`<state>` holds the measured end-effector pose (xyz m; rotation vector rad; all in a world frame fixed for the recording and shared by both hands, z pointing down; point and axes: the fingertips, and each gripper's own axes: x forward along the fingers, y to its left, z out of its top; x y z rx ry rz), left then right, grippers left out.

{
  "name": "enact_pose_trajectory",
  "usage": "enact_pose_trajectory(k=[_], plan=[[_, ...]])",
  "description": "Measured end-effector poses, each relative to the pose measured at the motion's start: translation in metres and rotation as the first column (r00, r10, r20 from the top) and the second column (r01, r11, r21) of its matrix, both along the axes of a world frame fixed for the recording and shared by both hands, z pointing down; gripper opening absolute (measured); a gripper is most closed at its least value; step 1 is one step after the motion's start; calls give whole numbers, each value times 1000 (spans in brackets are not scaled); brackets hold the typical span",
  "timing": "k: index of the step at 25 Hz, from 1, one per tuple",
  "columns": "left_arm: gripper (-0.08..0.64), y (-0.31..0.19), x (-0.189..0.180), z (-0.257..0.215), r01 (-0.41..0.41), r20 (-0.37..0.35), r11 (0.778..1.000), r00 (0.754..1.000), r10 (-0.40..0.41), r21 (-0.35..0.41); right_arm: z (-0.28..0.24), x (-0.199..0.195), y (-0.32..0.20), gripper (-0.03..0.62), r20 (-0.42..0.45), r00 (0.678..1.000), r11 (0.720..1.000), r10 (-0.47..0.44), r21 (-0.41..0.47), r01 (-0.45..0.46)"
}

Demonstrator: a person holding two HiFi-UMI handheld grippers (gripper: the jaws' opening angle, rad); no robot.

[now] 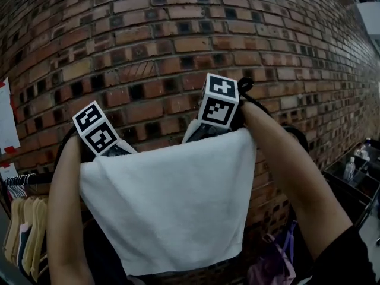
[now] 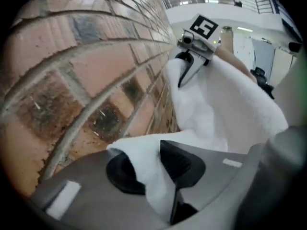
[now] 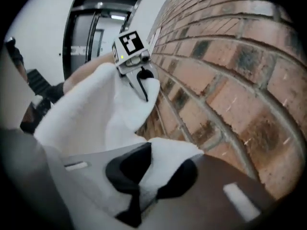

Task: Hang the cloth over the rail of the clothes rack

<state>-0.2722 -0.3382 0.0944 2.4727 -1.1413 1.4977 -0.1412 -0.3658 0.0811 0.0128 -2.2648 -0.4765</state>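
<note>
Against a brick wall (image 1: 148, 28), the left tool (image 2: 149, 169) and right tool (image 3: 154, 169) each pinch an upper corner of the white cloth (image 1: 172, 206), mid-frame.

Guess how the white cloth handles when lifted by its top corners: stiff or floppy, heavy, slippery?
Likely floppy: the cloth drapes and folds between the left gripper and the right gripper. Probably light: a pinch at each top corner seems to carry it whole. The fuzzy, towel-like surface suggests it won't slide easily out of a grip.

Wardrobe area: brick wall (image 1: 178, 34), hangers (image 1: 27, 230), rack (image 1: 38, 184)
</note>
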Motion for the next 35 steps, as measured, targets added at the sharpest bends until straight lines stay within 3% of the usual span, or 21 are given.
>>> enact_pose_trajectory(k=[2, 5, 6, 8, 10, 12, 14, 16, 18, 19, 20, 22, 24, 26, 29, 31, 32, 33, 34, 35], plan=[[164, -1, 2, -8, -2, -39, 1000, 999, 2, 8, -7, -4, 8, 56, 29, 1000, 999, -10, -38, 11], [211, 0, -6, -7, 18, -22, 1000, 1000, -18, -8, 11, 6, -7, 89, -110, 993, 998, 52, 45, -47], [219, 1, -7, -6, 16, -29, 1000, 999, -16, -13, 14, 8, -10, 106, -120, 991, 998, 53, 48, -47], [235, 3, -4, -6, 3, -60, 1000, 998, -5, -28, 9, 7, -6, 121, -75, 997, 999, 33, 13, -32], [238, 4, 1, -12, -18, -110, 1000, 994, 16, -16, 4, 7, -6, 121, -61, 998, 999, 32, 32, -30], [236, 2, 5, -18, -34, -114, 999, 993, 36, 24, 5, 7, -13, 121, -77, 996, 995, 56, 91, -49], [238, 0, 4, -20, -52, -74, 996, 996, 57, 68, 8, 10, -24, 121, -105, 992, 984, 77, 169, -58], [238, -6, 2, -30, -70, -46, 985, 996, 78, 158, -9, 7, -27, 121, -19, 998, 977, 61, 206, -56], [236, -11, 0, -60, -92, -14, 942, 995, 102, 324, -43, 0, -20, 121, 147, 989, 970, 5, 240, -40], [236, -12, 1, -80, -101, -2, 899, 994, 113, 426, -63, -3, -15, 121, 236, 972, 961, -22, 274, -45], [236, -11, 2, -103, -105, 3, 843, 993, 122, 528, -84, -4, -12, 120, 317, 947, 944, -41, 324, -68], [233, -2, 8, -145, -103, 3, 706, 990, 142, 700, -121, -2, -9, 121, 447, 892, 889, -66, 433, -152], [170, 16, 18, -178, -114, 27, 556, 986, 162, 823, -152, 2, -1, 120, 549, 830, 831, -98, 504, -235], [133, 42, 29, -210, -104, 36, 380, 983, 180, 919, -183, 7, 21, 118, 652, 741, 790, -160, 534, -300], [13, 101, 50, -260, -11, -7, 72, 969, 247, 997, -228, 21, 81, 68, 786, 542, 758, -297, 539, -367], [8, 166, 78, -282, 71, -25, -103, 919, 392, 992, -249, 33, 145, 5, 823, 394, 758, -410, 548, -355], [8, 198, 92, -287, 114, -26, -162, 883, 468, 980, -253, 39, 175, 5, 826, 335, 759, -453, 555, -342], [8, 222, 104, -286, 154, -31, -193, 850, 526, 969, -253, 44, 198, 5, 828, 292, 760, -479, 558, -334], [8, 238, 113, -281, 188, -44, -200, 825, 564, 962, -248, 48, 213, 5, 832, 262, 765, -489, 553, -330], [8, 247, 120, -270, 212, -64, -187, 807, 588, 959, -239, 52, 223, 5, 840, 240, 773, -486, 542, -331]])
